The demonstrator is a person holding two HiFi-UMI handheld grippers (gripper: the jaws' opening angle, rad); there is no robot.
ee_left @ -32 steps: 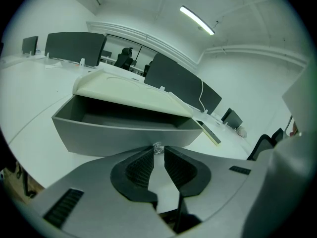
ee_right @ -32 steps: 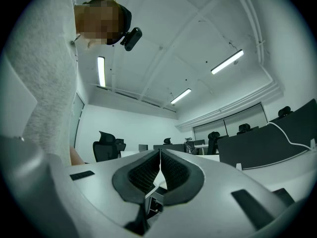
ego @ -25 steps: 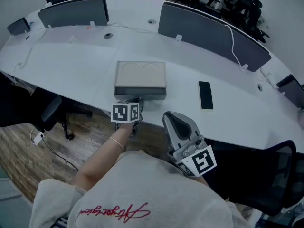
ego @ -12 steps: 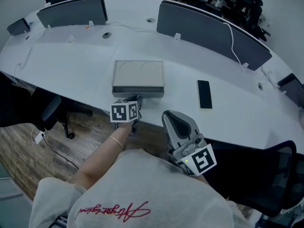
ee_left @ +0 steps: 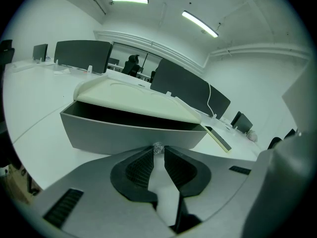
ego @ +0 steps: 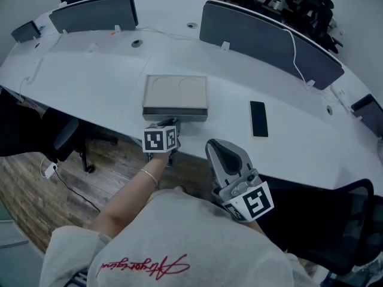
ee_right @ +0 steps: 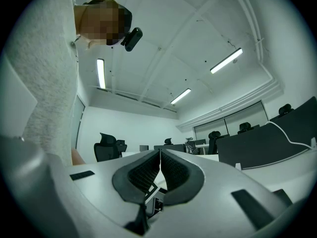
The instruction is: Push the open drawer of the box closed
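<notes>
A low box with a beige lid (ego: 176, 91) sits on the white table near its front edge. Its grey drawer (ee_left: 129, 133) stands a little way out, with a dark gap under the lid (ee_left: 136, 97). My left gripper (ego: 170, 125) reaches the drawer front from the table's edge, its marker cube above it. In the left gripper view the jaws (ee_left: 158, 151) are nearly together, pinching a small shiny knob (ee_left: 157, 147) on the drawer front. My right gripper (ego: 216, 148) hangs off the table, close to my body. It is shut (ee_right: 160, 155), holds nothing and points slightly upward.
A black phone (ego: 258, 118) lies flat to the right of the box. Grey dividers (ego: 269, 40) stand along the far side of the curved table (ego: 90, 82). Office chairs (ego: 66, 142) stand on the wood floor below the table's front edge.
</notes>
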